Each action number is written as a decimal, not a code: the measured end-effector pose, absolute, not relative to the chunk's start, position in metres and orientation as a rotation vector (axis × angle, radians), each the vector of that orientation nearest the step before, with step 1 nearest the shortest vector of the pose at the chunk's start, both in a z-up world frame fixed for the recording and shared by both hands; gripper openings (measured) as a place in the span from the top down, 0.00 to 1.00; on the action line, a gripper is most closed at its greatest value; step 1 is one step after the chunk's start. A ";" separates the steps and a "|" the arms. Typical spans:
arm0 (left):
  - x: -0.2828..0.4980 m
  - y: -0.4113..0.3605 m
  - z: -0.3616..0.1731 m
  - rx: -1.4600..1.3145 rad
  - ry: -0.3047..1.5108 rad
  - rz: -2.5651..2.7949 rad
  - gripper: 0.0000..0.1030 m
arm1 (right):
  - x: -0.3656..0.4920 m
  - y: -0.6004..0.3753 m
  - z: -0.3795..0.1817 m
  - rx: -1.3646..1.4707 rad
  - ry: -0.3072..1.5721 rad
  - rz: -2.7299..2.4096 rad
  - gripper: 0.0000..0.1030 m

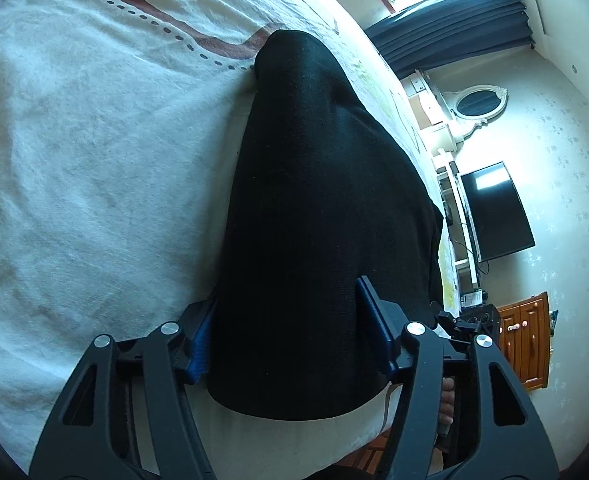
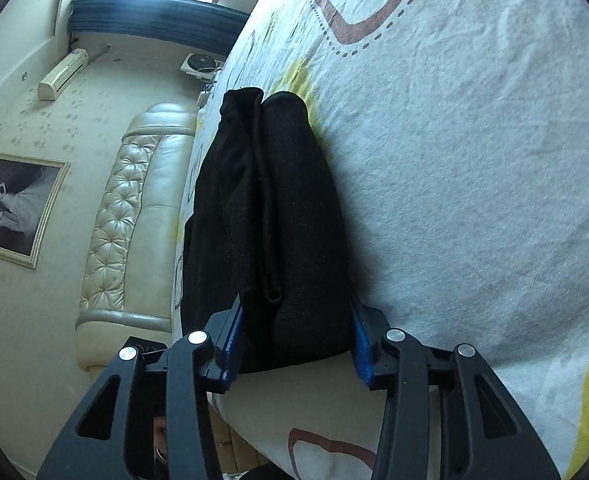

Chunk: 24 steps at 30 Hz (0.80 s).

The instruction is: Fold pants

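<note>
The black pants (image 1: 314,160) lie folded into a long thick bundle on the bed. In the left wrist view my left gripper (image 1: 286,292) straddles the near end of the bundle, and its blue pads (image 1: 374,320) press against the cloth on both sides. From the right wrist view the pants (image 2: 286,200) show stacked layers with a seam running down the middle. My right gripper (image 2: 294,304) clamps that end too, one blue pad (image 2: 232,332) at each flank of the cloth. The bundle's near end sits close to the bed edge.
A white sheet (image 1: 94,140) with brown, dotted and yellow shapes covers the bed. A cream tufted headboard (image 2: 134,208) stands at the bed's end. A dark TV (image 1: 494,212), an oval mirror (image 1: 478,102) and a wooden cabinet (image 1: 526,340) line the wall.
</note>
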<state>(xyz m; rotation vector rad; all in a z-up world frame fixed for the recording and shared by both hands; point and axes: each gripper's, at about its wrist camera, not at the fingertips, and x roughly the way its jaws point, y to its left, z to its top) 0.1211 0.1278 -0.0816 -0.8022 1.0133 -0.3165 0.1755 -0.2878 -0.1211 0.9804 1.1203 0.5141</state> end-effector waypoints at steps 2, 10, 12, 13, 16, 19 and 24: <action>0.121 0.127 -0.080 -0.788 1.018 -0.308 0.47 | 0.174 -0.289 -0.121 0.988 1.112 0.514 0.60; 0.120 0.125 -0.069 -0.747 1.020 -0.270 0.55 | 0.165 -0.295 -0.113 1.018 1.080 0.529 0.64; 0.120 0.124 -0.067 -0.749 1.026 -0.265 0.55 | 0.163 -0.294 -0.112 1.019 1.078 0.529 0.64; 0.118 0.125 -0.068 -0.751 1.028 -0.264 0.55 | 0.162 -0.294 -0.112 1.022 1.078 0.528 0.64; 0.117 0.126 -0.068 -0.742 1.033 -0.270 0.55 | 0.158 -0.294 -0.112 1.021 1.079 0.526 0.64; 0.116 0.129 -0.070 -0.747 1.035 -0.276 0.55 | 0.160 -0.292 -0.113 1.031 1.081 0.525 0.64; 0.115 0.129 -0.069 -0.747 1.039 -0.280 0.55 | 0.159 -0.293 -0.114 1.038 1.083 0.523 0.64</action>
